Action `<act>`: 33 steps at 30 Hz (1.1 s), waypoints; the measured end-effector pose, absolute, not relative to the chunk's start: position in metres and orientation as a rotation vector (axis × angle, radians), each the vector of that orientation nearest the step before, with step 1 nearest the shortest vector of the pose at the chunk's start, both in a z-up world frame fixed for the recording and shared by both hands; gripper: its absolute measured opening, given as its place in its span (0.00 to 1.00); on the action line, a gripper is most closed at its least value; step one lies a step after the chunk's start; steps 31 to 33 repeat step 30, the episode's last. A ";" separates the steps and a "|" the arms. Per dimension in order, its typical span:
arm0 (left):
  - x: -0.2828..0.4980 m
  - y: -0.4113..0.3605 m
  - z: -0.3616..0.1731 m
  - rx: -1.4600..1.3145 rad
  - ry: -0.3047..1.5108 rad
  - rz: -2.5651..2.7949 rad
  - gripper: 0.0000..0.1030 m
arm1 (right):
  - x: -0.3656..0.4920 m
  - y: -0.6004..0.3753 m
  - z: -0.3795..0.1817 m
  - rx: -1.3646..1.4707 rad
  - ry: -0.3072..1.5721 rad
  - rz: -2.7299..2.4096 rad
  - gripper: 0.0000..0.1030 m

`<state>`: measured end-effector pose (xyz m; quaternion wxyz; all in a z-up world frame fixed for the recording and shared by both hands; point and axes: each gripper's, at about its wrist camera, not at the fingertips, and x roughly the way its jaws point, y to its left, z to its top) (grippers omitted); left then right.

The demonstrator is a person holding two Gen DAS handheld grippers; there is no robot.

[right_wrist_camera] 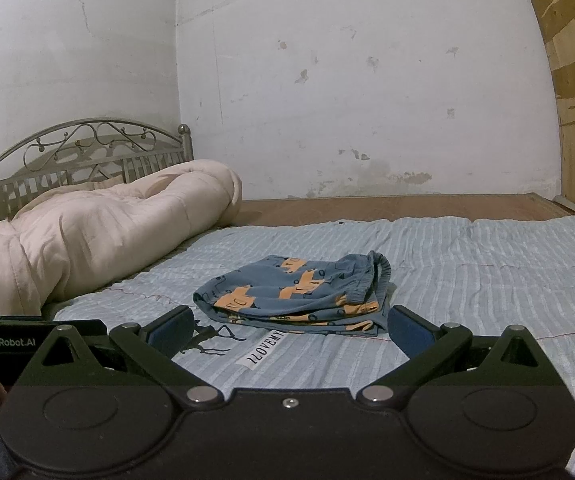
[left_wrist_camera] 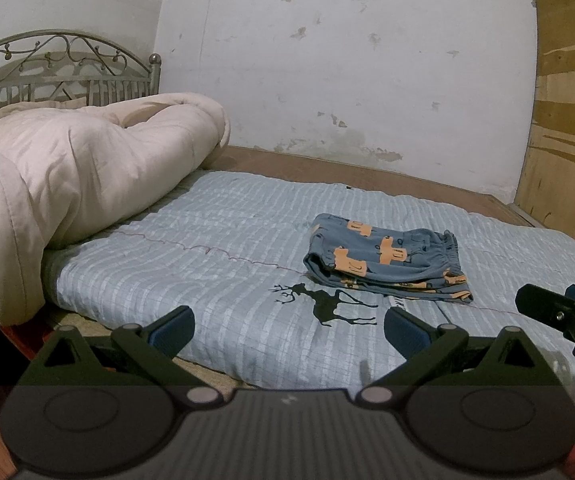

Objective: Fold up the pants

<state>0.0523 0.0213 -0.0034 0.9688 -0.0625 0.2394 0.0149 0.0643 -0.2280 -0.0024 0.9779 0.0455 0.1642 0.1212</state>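
Observation:
Blue pants with orange truck prints (left_wrist_camera: 387, 260) lie folded in a small stack on the light blue quilt (left_wrist_camera: 223, 248), elastic waistband to the right. In the right wrist view the pants (right_wrist_camera: 299, 294) sit just beyond my fingers. My left gripper (left_wrist_camera: 289, 326) is open over the quilt's front edge, near a black deer print, short of the pants and empty. My right gripper (right_wrist_camera: 291, 328) is open too, holding nothing, its tips close to the stack's near edge. The right gripper's fingers (left_wrist_camera: 559, 314) show at the right edge of the left wrist view.
A rolled cream comforter (left_wrist_camera: 79, 184) fills the left end of the bed before a metal headboard (left_wrist_camera: 67, 72). Bare brown bed board (right_wrist_camera: 407, 204) runs along the stained white wall. Wooden panelling (left_wrist_camera: 567, 120) stands at the right. A white text label (right_wrist_camera: 263, 350) lies on the quilt.

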 end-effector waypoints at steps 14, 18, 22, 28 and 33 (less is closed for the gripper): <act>0.052 0.015 -0.004 -0.096 0.496 0.007 0.99 | 0.063 -0.226 -0.003 0.091 0.337 0.253 0.99; 0.052 0.016 -0.004 -0.102 0.499 0.009 0.99 | 0.062 -0.226 -0.004 0.090 0.338 0.255 0.99; 0.052 0.017 -0.004 -0.103 0.497 0.011 0.99 | 0.062 -0.226 -0.004 0.090 0.339 0.258 0.99; 0.053 0.017 -0.004 -0.102 0.496 0.010 0.99 | 0.062 -0.225 -0.004 0.090 0.339 0.257 0.99; 0.053 0.017 -0.004 -0.101 0.495 0.013 0.99 | 0.062 -0.225 -0.004 0.090 0.339 0.257 0.99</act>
